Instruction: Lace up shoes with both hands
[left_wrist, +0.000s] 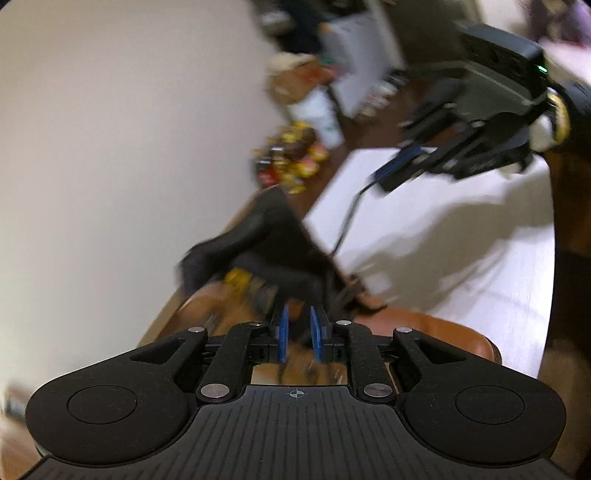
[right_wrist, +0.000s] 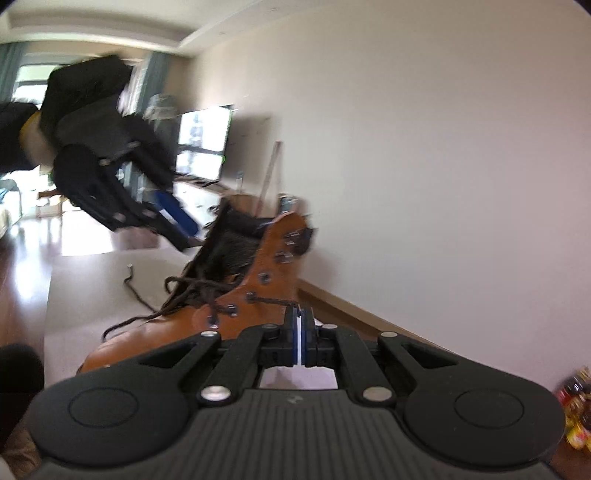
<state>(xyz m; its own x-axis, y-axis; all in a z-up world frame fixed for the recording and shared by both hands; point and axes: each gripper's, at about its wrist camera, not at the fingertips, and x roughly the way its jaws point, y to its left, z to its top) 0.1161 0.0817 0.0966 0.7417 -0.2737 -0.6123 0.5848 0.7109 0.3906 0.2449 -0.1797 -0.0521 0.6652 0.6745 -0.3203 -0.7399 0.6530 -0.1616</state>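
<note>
From the left wrist view, the left gripper has its blue pads a little way apart, with nothing pinched between them. It hangs over the brown boot, which sits on a white mat near the mat's edge by the wall. The picture is blurry. The right gripper floats above the mat and a dark lace hangs from its tip. From the right wrist view, the right gripper is squeezed tight on that lace, which runs out of a side eyelet. I think the lacing is partly done. Next, the lace likely needs pulling snug and hooking higher up.
</note>
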